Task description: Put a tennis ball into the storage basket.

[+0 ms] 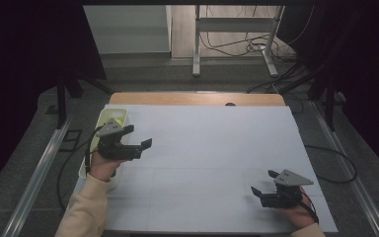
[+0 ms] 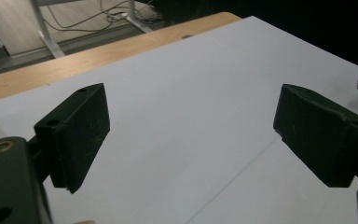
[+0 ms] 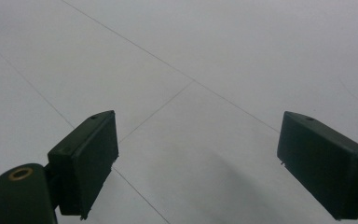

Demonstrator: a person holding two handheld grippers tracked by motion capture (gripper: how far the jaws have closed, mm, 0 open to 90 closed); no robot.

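We see a white table surface [image 1: 202, 158] with thin seams, and we take the pale yellow bin [image 1: 109, 117] at its left edge as our landmark. The left gripper [image 1: 139, 136] hangs just right of the bin, above the white surface, pointing away from the bin across the table; its jaws stand apart with nothing between them, as the left gripper view confirms, where bare white surface shows between the two black pads [image 2: 77, 135]. The right gripper [image 1: 263, 181] sits well apart from the bin, near the table's right front corner, its jaws likewise spread and empty over a seam line [image 3: 168, 105]. The bin's contents we cannot tell.
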